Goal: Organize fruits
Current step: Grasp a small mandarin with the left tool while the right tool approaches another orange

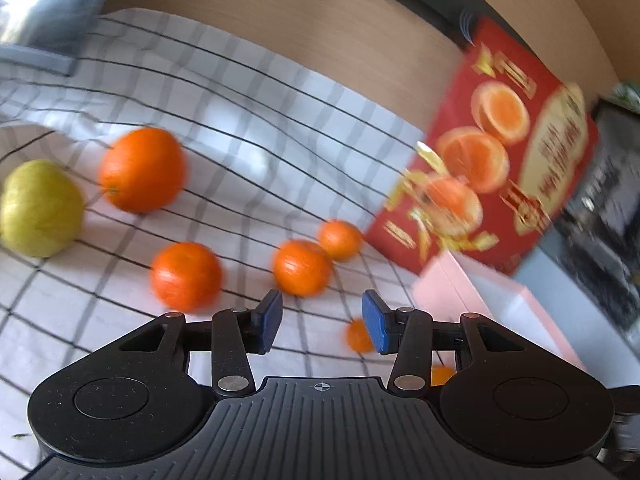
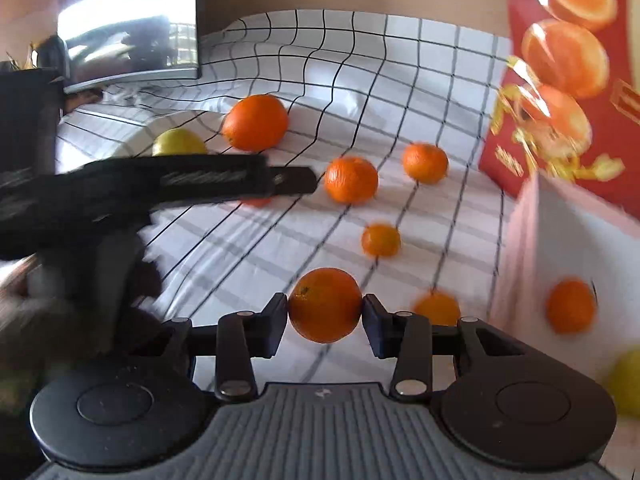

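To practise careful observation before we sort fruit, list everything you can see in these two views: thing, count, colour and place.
oranges: six, orange, loose on the cloth; one is half hidden behind the left gripper
boxed orange: one, orange, inside the pink box
held orange: one, orange, between the right jaws
yellow fruits: two, yellow; one back left on the cloth, one at the right edge of the right wrist view
cloth: one, white with black checks, under the fruit
pink box: one, pink, right
red box: one, red with orange pictures, behind the pink box
screen: one, dark and glossy, back left
left gripper: black, jaws open, nothing between them
right gripper: black, shut on the held orange
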The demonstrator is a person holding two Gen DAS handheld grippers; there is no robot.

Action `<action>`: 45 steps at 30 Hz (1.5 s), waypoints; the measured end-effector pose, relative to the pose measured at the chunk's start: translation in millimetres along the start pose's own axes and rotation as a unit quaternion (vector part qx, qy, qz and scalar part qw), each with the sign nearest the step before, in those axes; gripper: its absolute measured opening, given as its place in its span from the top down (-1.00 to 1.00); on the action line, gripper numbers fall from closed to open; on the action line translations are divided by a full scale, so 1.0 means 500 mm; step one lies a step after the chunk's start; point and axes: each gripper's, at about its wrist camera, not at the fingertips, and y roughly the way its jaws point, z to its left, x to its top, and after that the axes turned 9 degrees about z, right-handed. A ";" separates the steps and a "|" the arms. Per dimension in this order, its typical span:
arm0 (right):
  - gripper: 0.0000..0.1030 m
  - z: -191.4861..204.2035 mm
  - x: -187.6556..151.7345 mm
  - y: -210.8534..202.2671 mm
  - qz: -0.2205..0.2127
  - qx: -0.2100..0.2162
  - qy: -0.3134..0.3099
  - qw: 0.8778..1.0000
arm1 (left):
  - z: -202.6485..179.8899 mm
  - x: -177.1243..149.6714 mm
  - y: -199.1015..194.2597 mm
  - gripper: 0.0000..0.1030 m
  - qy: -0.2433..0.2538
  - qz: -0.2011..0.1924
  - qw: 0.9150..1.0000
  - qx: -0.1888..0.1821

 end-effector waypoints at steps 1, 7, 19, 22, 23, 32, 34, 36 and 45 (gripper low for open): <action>0.21 -0.009 -0.025 -0.022 -0.003 0.009 0.005 1.000 | -0.010 0.000 0.006 0.05 0.015 0.007 1.000 -0.004; 0.21 -0.068 -0.164 -0.126 -0.034 -0.007 0.013 0.999 | -0.075 -0.005 0.059 0.05 0.092 0.051 0.994 0.025; 0.16 -0.150 -0.255 -0.138 -0.058 -0.022 0.059 0.996 | -0.126 -0.010 0.133 0.06 0.141 0.079 0.982 0.100; -0.21 -0.151 -0.260 -0.128 -0.062 -0.019 0.069 0.996 | -0.128 -0.015 0.133 0.34 0.151 0.076 0.980 0.108; -0.30 -0.152 -0.262 -0.125 -0.065 -0.020 0.073 0.995 | -0.128 -0.018 0.129 0.34 0.152 0.073 0.980 0.106; -0.56 -0.145 -0.277 -0.138 -0.099 -0.052 0.085 0.990 | -0.131 -0.065 0.047 0.34 0.132 0.081 0.984 0.084; -0.60 -0.148 -0.277 -0.138 -0.098 -0.049 0.088 0.990 | -0.137 -0.090 0.009 0.34 0.133 0.075 0.985 0.081; -0.60 -0.151 -0.276 -0.135 -0.092 -0.046 0.093 0.990 | -0.142 -0.118 -0.035 0.34 0.129 0.063 0.987 0.065; -0.60 -0.168 -0.273 -0.121 -0.066 -0.043 0.122 0.989 | -0.170 -0.210 -0.092 0.34 0.121 0.063 0.991 0.011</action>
